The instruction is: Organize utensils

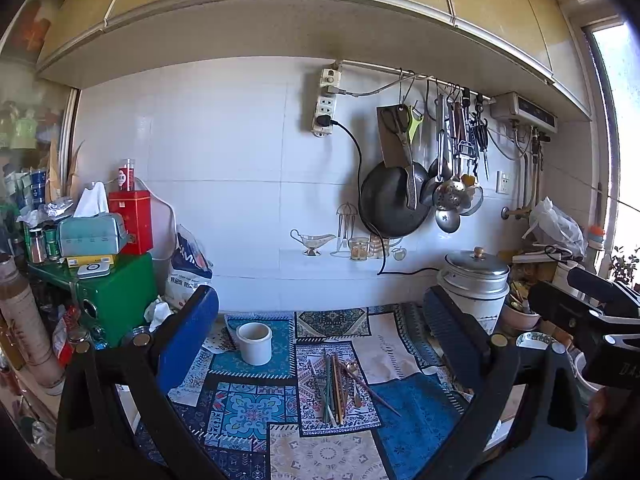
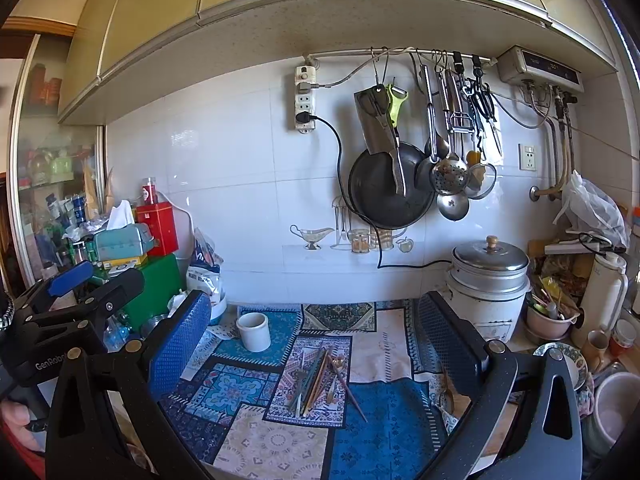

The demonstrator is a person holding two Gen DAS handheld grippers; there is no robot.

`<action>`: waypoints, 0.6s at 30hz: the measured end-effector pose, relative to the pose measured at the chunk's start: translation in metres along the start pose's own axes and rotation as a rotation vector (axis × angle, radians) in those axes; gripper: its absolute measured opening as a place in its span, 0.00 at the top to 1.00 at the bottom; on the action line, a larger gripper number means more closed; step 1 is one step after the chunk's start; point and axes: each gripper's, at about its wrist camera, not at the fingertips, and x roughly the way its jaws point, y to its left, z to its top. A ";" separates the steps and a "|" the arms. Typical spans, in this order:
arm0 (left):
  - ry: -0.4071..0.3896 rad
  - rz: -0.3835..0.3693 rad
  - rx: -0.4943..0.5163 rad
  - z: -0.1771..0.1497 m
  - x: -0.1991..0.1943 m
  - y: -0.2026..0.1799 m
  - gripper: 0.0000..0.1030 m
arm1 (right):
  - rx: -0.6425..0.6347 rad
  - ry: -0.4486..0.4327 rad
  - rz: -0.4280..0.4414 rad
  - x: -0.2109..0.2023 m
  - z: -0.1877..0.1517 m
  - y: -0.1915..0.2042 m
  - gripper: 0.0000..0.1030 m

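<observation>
A loose bundle of chopsticks (image 1: 335,388) (image 2: 311,380) lies on the patterned blue cloth (image 1: 248,404) (image 2: 384,432), with small gold spoons (image 1: 353,368) (image 2: 339,362) beside it and one chopstick angled off to the right. A white ceramic cup (image 1: 254,342) (image 2: 253,331) stands upright, behind and left of the bundle. My left gripper (image 1: 320,316) hangs open above the cloth, well short of the utensils, with nothing between its fingers. My right gripper (image 2: 316,316) is open too, equally high and empty. Each gripper shows at the edge of the other's view.
A rice cooker (image 1: 476,284) (image 2: 490,280) stands at the back right, its black cord running up to a wall socket. A wok and ladles hang on the wall rail (image 2: 392,192). Green box, red tin and tissue box (image 1: 92,232) crowd the left. Bowls and cups (image 2: 560,356) sit right.
</observation>
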 end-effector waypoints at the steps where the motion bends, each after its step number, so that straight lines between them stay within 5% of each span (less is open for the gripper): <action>1: 0.001 -0.001 -0.002 0.000 0.000 0.000 0.00 | -0.001 0.001 -0.001 0.000 0.000 0.000 0.00; 18: 0.010 -0.001 -0.025 -0.003 0.002 0.007 0.00 | -0.012 0.000 -0.007 0.003 -0.002 0.002 0.00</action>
